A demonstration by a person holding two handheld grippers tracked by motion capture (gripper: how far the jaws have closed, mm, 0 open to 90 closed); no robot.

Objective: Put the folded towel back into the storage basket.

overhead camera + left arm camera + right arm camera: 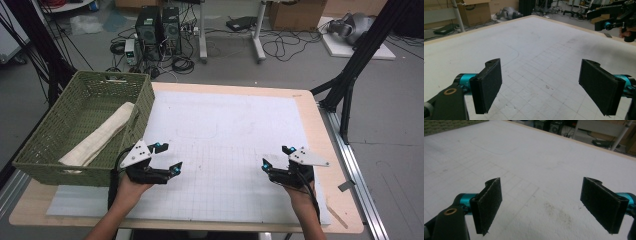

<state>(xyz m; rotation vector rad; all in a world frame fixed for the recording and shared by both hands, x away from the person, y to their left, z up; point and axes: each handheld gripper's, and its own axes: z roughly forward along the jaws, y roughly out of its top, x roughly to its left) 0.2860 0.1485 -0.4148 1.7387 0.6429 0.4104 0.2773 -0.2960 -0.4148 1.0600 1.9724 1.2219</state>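
A white gridded mat (225, 130) covers the table. At its left edge sits a green woven basket (52, 137) with a rolled cream cloth (100, 135) inside. The left gripper (169, 157) nearest it and the right gripper (276, 157) hover, jaws spread, holding nothing.

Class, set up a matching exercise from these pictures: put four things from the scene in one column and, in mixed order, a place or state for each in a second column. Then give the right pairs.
Things:
1. left tool
2. right tool
3. green basket
4. rolled cloth

Places or states:
A. lies inside the basket
B. stands at the table's left edge
C. open, near the basket, holds nothing
D. open, over the right part of the white mat, holds nothing

Pairs: 1-C, 2-D, 3-B, 4-A
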